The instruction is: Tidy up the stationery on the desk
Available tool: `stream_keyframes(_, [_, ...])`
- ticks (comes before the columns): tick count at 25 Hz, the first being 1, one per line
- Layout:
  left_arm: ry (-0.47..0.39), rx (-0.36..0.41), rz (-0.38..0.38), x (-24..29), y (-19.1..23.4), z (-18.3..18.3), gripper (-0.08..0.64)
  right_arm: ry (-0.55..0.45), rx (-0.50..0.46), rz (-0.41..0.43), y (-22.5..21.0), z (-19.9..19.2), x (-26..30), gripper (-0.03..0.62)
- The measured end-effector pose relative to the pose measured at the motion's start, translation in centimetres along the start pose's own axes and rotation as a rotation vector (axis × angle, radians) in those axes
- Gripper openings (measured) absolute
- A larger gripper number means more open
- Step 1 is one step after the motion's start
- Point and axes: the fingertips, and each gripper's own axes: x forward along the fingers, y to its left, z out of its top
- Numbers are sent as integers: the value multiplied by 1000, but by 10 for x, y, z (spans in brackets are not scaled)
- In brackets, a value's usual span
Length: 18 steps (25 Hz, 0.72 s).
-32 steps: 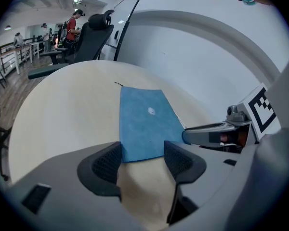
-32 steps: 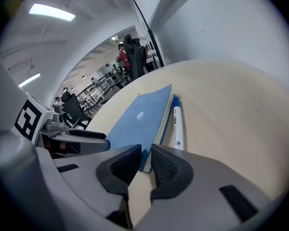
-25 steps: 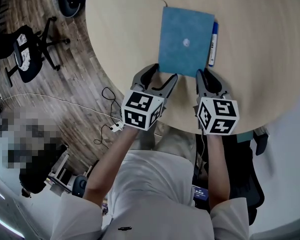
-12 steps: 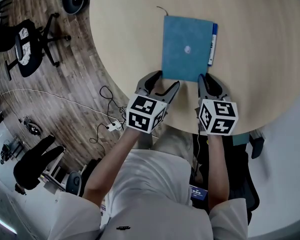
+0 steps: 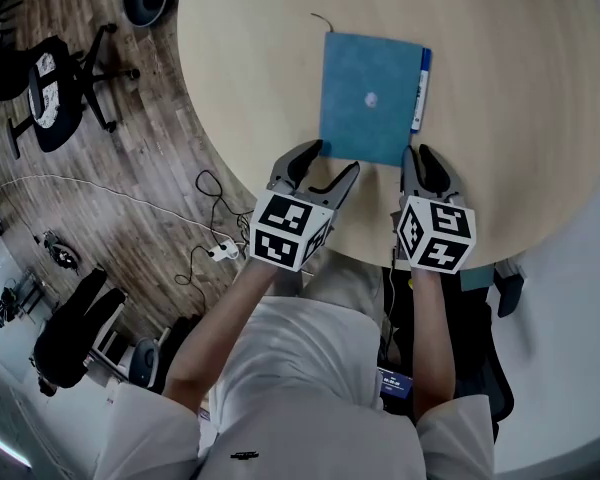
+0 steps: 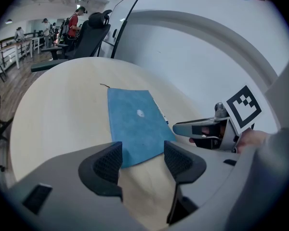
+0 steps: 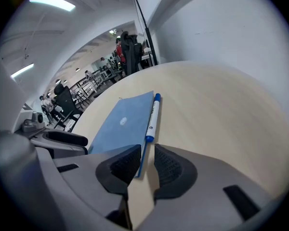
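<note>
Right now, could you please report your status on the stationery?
Left gripper jaws apart at near edge of blue notebook. Right gripper jaws narrowly apart, empty. Pen alongside it. Nothing blocking.

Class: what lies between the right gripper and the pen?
Only the notebook's near corner and bare table, shown in the right gripper view.

Blue notebook [image 5: 369,98], pale dot centre; blue-white pen [image 5: 417,89]; beige wood-grain surface [image 5: 520,118]; black-white marker cubes [image 5: 288,230].
</note>
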Motion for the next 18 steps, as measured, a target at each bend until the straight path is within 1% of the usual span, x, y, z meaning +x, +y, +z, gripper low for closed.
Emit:
stream_keyframes(3, [-9,-4,3,3,-1,4,270,-35,-2,-25,-8,15,2,86])
stream_keyframes(7, [-5,-14,-9,9,-2,8,270,-45,-10,-21,-10,29,17,98])
stream_keyframes(13, [-15,-27,9,13,1,11,270,-28,-24,-45,-11,33,32,101])
stream_keyframes(18, [-8,-23,0,17,0,14,270,-25,-62,-49,-9,34,30,92])
